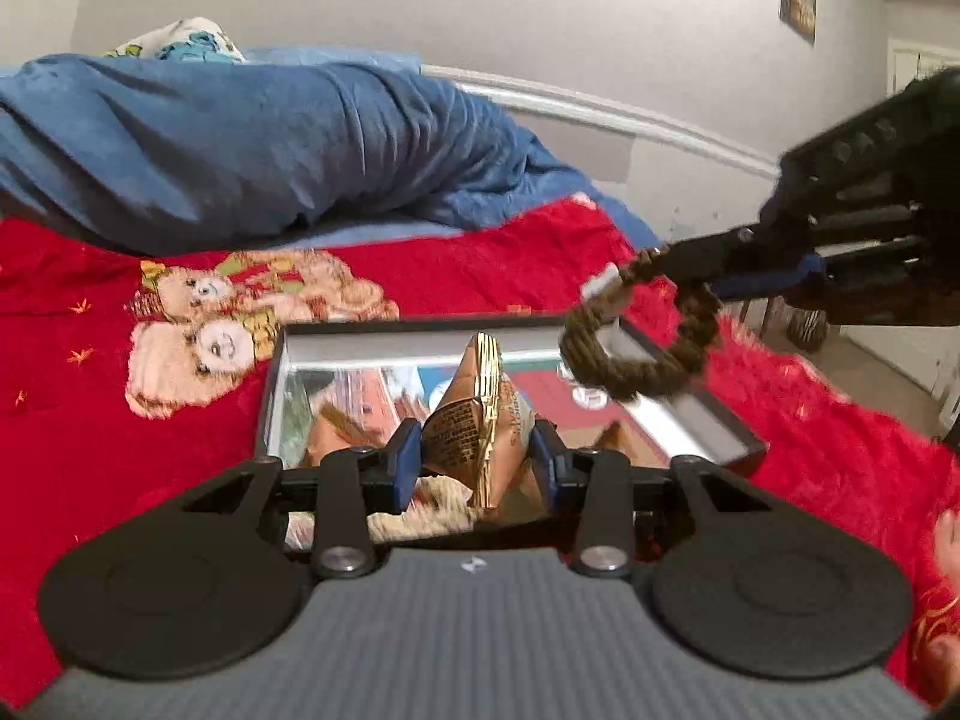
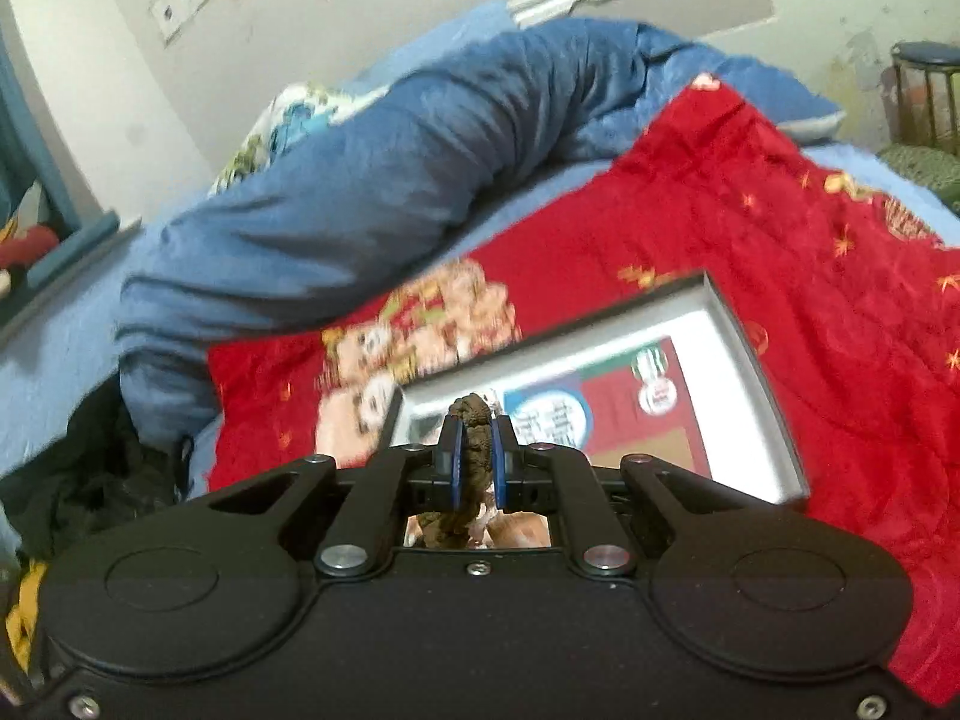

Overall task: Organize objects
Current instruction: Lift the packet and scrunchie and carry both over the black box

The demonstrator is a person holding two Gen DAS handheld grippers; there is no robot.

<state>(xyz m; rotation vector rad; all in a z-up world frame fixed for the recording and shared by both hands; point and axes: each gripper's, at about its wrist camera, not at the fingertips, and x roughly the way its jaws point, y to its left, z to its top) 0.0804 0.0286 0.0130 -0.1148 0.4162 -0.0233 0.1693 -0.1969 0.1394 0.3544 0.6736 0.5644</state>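
— How's the light?
— Soft, even indoor light, no hard shadows. The tray [image 1: 690, 414] floor throws back a mirror-like glare.
— Sharpness?
— Left view fairly crisp near; the right view smears — blanket [image 2: 780, 276] and tray [image 2: 744, 360] blurred. Both bend strongly at the edges, corners dark.

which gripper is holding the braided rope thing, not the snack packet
The right gripper: it pinches the brown braided rope above the tray. The left gripper holds the snack packet.
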